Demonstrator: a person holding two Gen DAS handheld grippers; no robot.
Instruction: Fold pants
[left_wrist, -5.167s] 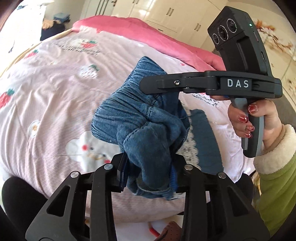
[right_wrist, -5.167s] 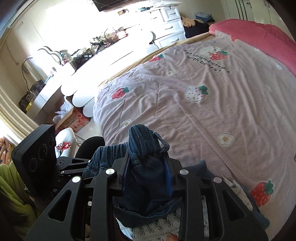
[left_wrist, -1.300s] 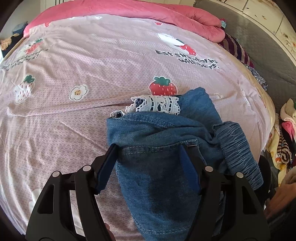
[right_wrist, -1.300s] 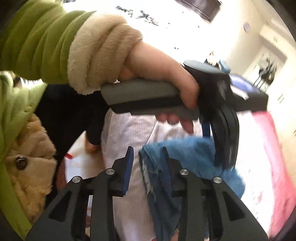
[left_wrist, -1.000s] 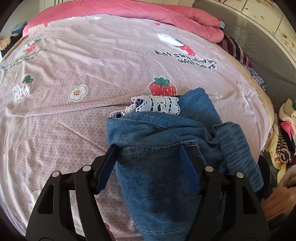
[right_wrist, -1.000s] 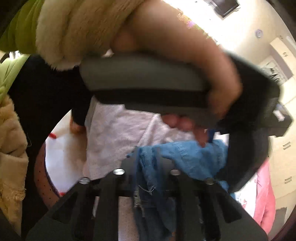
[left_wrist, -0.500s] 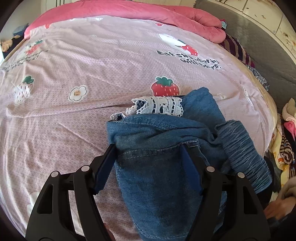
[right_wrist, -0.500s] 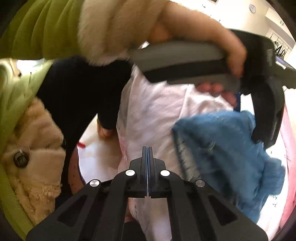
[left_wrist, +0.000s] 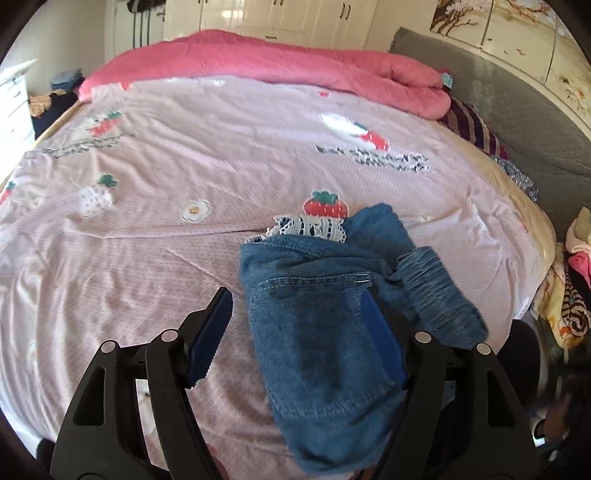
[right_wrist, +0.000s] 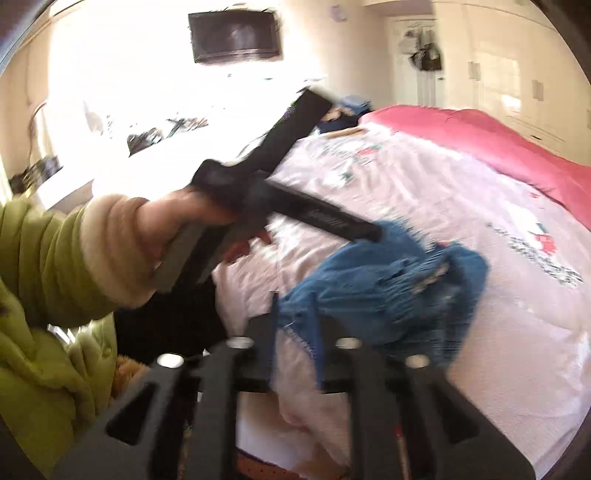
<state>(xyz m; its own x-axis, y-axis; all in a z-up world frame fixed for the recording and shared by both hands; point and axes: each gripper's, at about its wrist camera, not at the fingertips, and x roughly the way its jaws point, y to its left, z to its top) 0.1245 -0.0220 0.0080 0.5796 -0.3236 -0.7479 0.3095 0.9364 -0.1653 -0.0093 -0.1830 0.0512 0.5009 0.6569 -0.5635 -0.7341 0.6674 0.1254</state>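
Note:
The blue denim pants lie crumpled on the pink strawberry bedspread near its front edge, with white lace trim at the far side. My left gripper is open; the denim lies loose between its jaws, against the right finger. In the blurred right wrist view the pants lie ahead. My right gripper is open, with a denim edge between its jaws. The left gripper is held over the pants there.
A rolled pink duvet lies along the far side of the bed. A grey headboard and striped and patterned clothes are on the right. White wardrobes stand behind. A wall TV hangs over a bright dresser.
My left gripper has opened wider and the denim has slipped toward its right finger. My right gripper, shut and empty half a second ago, has opened and swung toward the pants.

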